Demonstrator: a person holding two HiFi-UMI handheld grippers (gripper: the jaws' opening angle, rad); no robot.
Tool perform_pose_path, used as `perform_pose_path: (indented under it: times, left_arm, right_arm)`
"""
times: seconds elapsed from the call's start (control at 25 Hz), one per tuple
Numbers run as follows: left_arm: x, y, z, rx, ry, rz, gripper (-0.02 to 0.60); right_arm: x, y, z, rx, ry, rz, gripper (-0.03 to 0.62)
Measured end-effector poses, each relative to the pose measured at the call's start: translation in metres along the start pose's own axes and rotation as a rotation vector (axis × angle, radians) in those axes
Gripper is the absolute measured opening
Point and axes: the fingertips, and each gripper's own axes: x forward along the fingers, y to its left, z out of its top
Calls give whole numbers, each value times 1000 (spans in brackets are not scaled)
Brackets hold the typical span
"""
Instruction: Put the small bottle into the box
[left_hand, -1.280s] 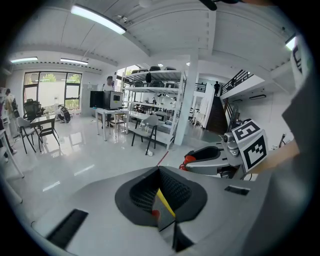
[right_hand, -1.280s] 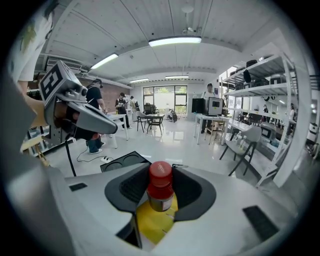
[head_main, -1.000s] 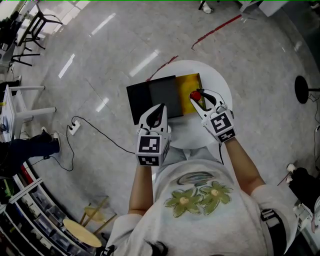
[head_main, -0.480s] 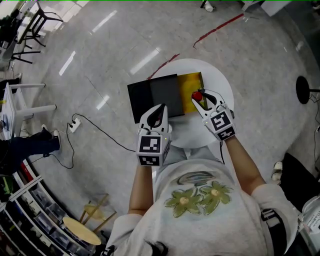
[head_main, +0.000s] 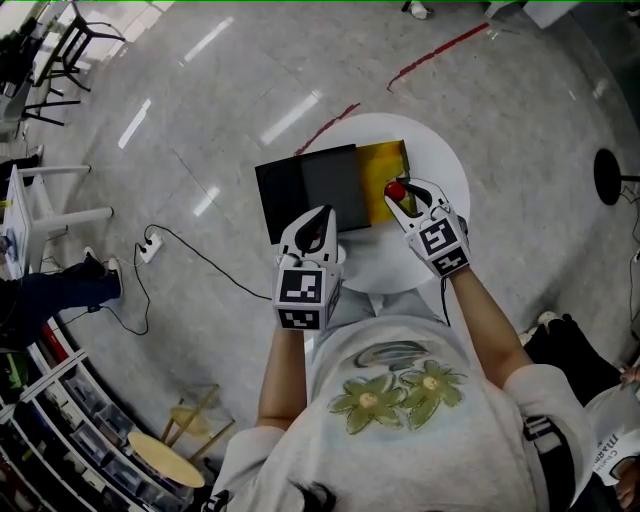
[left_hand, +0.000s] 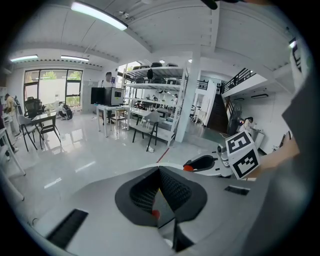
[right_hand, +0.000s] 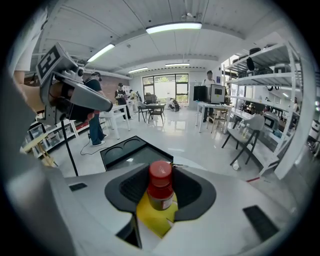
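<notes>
The right hand-held gripper (head_main: 407, 195) is clamping its jaws on the small bottle with the red screw cap (right_hand: 161, 186), gripping it by the body just under the cap and holding it upright and lifted clear of the round white counter (head_main: 445, 160). The pickup is therefore looking done, and the carry is bringing the bottle over the flat, dark, square-edged box (head_main: 310, 190), which is lying open on the counter. The bottle is hanging above the bright yellow section (head_main: 385, 160) that is adjoining the dark part on its right. From the right gripper view that yellow surface is showing directly beneath the bottle, with the black tray and its two round recesses lying beyond it. Whether the yellow part is the compartment meant for the bottle is not clear from here, so the drop spot is remaining a judgement. The left hand-held gripper (head_main: 317, 222) is hovering at the near edge of the box with its jaws drawn together and nothing between them, so it is taking no part in the carry. What is remaining, as far as the views are showing, is lowering the bottle until it is resting inside the box, opening the right jaws and lifting them away. The task is looking roughly two-thirds done.
</notes>
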Motion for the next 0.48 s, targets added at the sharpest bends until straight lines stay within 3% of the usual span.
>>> perform_pose_path:
  times: [0.48]
  left_arm:
    - [-2, 3, -6, -7, 15, 2, 3]
  right_arm:
    - [10, 3, -21, 20, 49, 6, 149]
